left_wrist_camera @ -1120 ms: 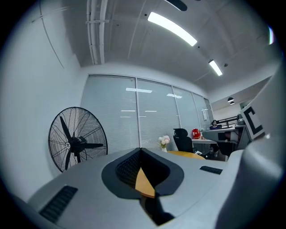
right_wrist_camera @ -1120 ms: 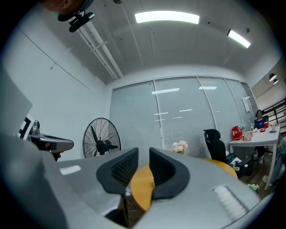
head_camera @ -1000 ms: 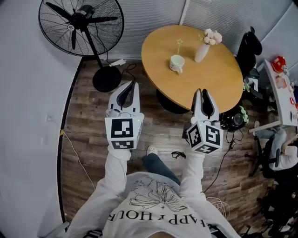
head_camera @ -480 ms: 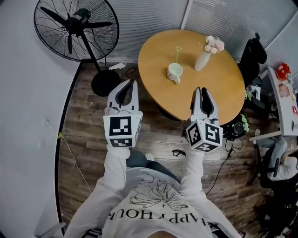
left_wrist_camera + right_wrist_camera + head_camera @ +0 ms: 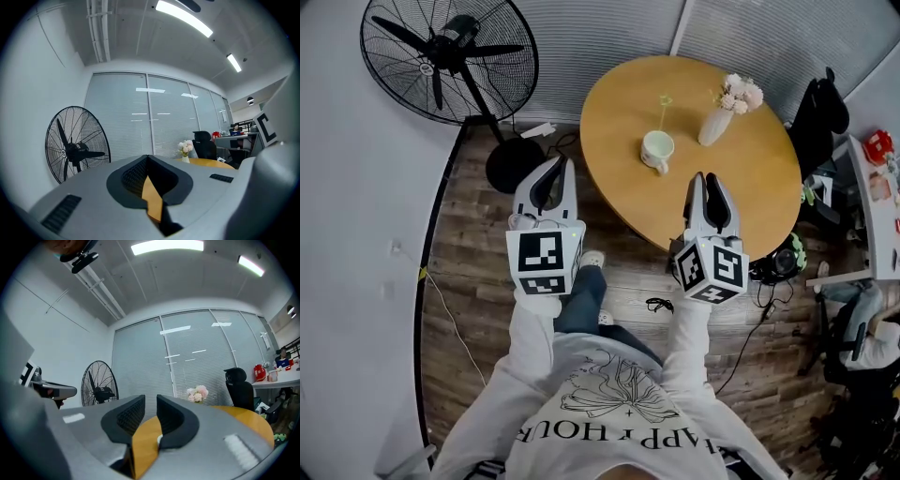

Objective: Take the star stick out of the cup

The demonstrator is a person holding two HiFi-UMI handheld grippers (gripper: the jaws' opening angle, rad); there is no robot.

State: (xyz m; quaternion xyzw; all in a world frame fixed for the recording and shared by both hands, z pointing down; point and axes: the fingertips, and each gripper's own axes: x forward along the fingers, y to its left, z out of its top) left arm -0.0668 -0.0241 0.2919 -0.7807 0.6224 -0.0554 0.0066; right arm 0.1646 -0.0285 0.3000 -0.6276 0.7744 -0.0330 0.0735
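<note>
A white cup stands on the round wooden table, and a thin stick with a pale star on top rises out of it. My right gripper is held level over the table's near edge, short of the cup, open with nothing between its jaws. My left gripper is above the floor to the left of the table. Its jaw tips meet and hold nothing.
A white vase of pink flowers stands right of the cup, and the flowers show too. A large black standing fan is at the far left. A black office chair, a cluttered desk and floor cables lie to the right.
Both grippers have moved forward toward the table as the person stepped closer. The cup and the vase now sit nearer in the head view. Neither gripper's jaws have changed.
</note>
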